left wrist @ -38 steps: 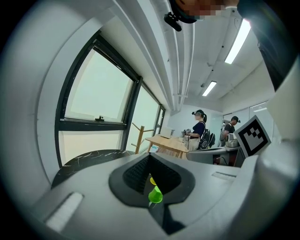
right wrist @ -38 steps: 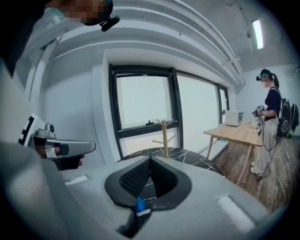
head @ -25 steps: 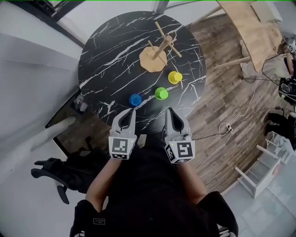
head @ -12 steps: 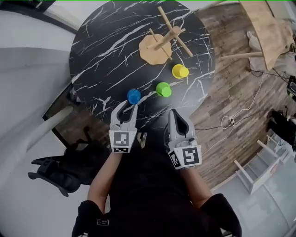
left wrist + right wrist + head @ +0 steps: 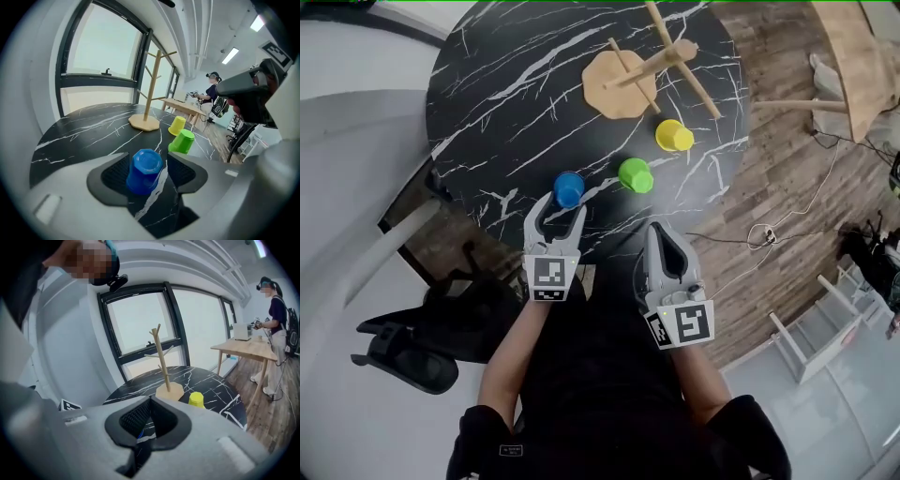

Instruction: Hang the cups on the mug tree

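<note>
Three cups stand upside down on the round black marble table [image 5: 497, 103]: blue [image 5: 568, 188], green [image 5: 636, 174] and yellow [image 5: 674, 135]. Behind them is the wooden mug tree [image 5: 623, 80], with bare pegs. My left gripper [image 5: 562, 204] has just been opening and is now open. The blue cup [image 5: 145, 169] sits between its pads with small gaps on both sides. The green cup [image 5: 182, 141], yellow cup [image 5: 176, 125] and mug tree [image 5: 149, 91] lie beyond it. My right gripper [image 5: 659, 230] is shut and empty near the table's front edge, facing the mug tree [image 5: 161, 357] and the yellow cup [image 5: 196, 399].
A black office chair [image 5: 403, 342] stands at the lower left. A light wooden table [image 5: 853, 56] is at the upper right, cables [image 5: 759, 258] lie on the wood floor, and a white rack [image 5: 811, 328] stands to the right. A person [image 5: 276, 329] stands by the wooden table.
My left gripper has sunk toward the table and its jaws have spread; the blue cup now sits between them. My right gripper has dropped slightly and stays shut.
</note>
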Available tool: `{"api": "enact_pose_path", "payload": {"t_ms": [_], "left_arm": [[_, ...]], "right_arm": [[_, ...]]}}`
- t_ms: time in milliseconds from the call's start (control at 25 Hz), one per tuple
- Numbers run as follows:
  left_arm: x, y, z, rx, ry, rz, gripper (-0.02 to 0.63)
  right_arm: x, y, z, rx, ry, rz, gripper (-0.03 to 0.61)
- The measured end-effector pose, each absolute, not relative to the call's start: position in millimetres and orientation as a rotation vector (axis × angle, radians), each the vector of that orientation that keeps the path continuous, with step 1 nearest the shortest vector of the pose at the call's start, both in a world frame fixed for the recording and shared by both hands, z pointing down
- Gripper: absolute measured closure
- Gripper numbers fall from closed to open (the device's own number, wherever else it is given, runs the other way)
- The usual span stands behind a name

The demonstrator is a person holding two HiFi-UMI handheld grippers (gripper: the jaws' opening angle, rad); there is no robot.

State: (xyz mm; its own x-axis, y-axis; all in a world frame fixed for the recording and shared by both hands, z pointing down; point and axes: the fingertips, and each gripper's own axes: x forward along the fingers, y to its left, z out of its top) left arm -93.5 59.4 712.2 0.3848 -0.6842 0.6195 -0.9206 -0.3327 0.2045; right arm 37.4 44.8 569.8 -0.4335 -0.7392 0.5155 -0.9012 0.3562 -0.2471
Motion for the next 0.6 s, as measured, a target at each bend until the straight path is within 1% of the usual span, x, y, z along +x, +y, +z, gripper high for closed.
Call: {"api": "enact_pose_path", "payload": {"t_ms": [400,520,600], "left_arm": [[-95.5,54.2,729.8,2.093,-1.393,0.584,0.35],[-92.2,53.6,730.8,2.095,-1.387,0.584,0.354],[-90.0,53.7,731.2,2.1,-1.382,0.581,0.374]], "right_arm": [[42.0,47.5,580.7,1.433,-2.281,0.749,0.579],[41.2,46.4,580.5,1.43,-2.285,0.748,0.578],[41.0,45.3,579.9,1.43,-2.288,0.748,0.578]]}}
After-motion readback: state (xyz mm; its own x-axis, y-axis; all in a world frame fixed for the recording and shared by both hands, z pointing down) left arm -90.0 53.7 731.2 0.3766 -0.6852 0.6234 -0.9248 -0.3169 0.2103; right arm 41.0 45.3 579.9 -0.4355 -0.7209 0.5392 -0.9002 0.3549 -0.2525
